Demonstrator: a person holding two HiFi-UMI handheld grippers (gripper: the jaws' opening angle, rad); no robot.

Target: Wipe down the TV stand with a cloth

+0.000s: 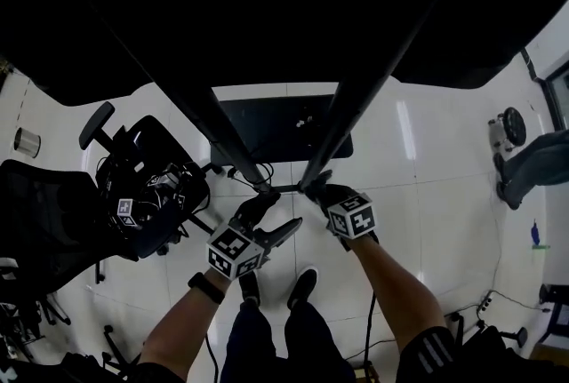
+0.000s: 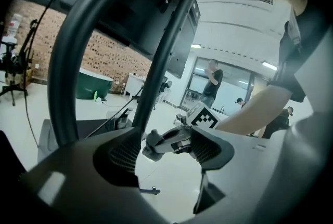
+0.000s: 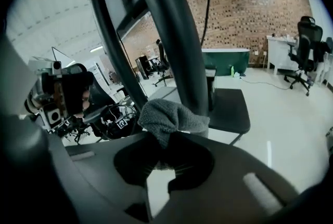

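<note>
Against the right post [image 3: 177,46] the right gripper [image 1: 313,186] presses its pinched cloth [image 3: 171,118] — the post's length rises steeply ahead — while the left gripper [image 1: 271,217] gapes empty alongside.

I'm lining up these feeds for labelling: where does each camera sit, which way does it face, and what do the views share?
Head view: on the person's head, facing steeply down at the TV stand's poles and floor; both forearms and shoes show.
Left gripper view: on the left gripper, looking along its open jaws at a pole; the right forearm shows.
Right gripper view: on the right gripper, facing the pole past the clamped cloth.
Shared: all three show the stand's poles.
</note>
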